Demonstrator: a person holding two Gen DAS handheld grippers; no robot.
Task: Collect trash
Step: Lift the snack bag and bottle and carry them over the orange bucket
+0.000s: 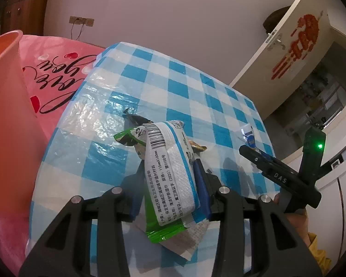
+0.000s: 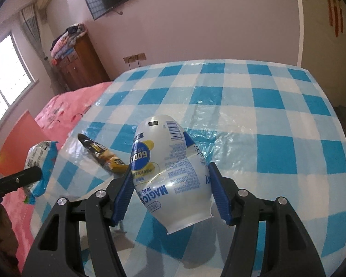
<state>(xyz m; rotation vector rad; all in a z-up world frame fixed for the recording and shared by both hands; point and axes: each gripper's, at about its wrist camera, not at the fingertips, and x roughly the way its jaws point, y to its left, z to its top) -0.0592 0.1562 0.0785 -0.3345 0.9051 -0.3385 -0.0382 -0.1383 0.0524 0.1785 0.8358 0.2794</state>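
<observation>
Left wrist view: the left gripper (image 1: 168, 184) is closed on a bundle of wrappers (image 1: 170, 170), a white and blue wet-wipe pack with a green wrapper behind it, pinched between the blue pads (image 1: 201, 189) and lifted off the table (image 1: 173, 87). The table carries a blue and white checked plastic cover. A small gold wrapper (image 1: 199, 148) lies on the cover just beyond the bundle, toward the right edge. The right gripper (image 1: 250, 149) enters from the right, over the right edge of the table; whether it is holding anything cannot be told from this view. An orange bin (image 1: 4, 73) stands at the far left, beside a pink blanket (image 1: 57, 78) with black script and red hearts. Right wrist view: the right gripper (image 2: 170, 184) stands partly open, its blue pads (image 2: 124, 191) pressed against the sides of a white bottle (image 2: 173, 175) with blue print, held tilted above the table (image 2: 288, 120). A black and yellow wrapper (image 2: 103, 155) lies on the cover near the left edge. Further left, the wrappers (image 2: 40, 161) hang off the left gripper (image 2: 38, 173) beyond that edge, over the blanket (image 2: 64, 113), with the bin (image 2: 13, 145) behind them.
</observation>
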